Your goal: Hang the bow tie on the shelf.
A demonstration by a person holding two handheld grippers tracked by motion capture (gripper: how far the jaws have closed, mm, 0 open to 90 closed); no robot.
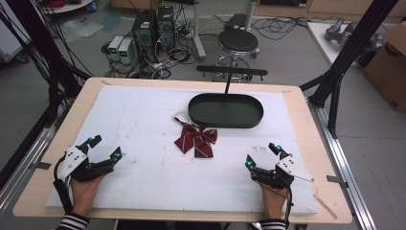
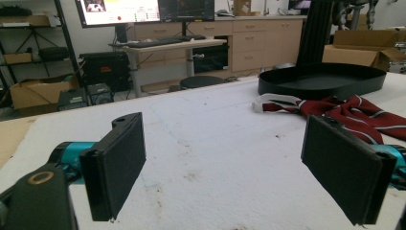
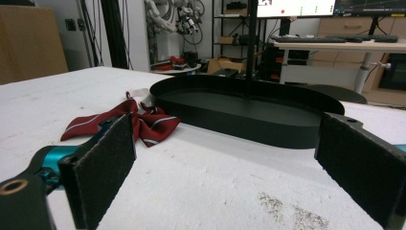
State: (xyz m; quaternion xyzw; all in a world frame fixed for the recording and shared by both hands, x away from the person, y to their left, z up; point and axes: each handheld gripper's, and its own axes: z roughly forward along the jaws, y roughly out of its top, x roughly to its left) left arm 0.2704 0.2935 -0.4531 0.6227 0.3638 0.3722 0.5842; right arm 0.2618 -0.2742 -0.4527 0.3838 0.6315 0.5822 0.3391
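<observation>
Nearest, the left gripper (image 1: 104, 148) and right gripper (image 1: 262, 155) rest wide open and empty at the near corners of the white mat (image 1: 143, 124), bare mat around each. Between them, farther in, lies the red bow tie (image 1: 196, 139), just short of the black tray (image 1: 225, 110). Beyond, the gripper views show monitors (image 2: 143, 9) with writing too small to read.

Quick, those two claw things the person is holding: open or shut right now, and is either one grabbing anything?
Left gripper: open, fingers spread, holding nothing.
Right gripper: open, fingers spread, holding nothing.
</observation>
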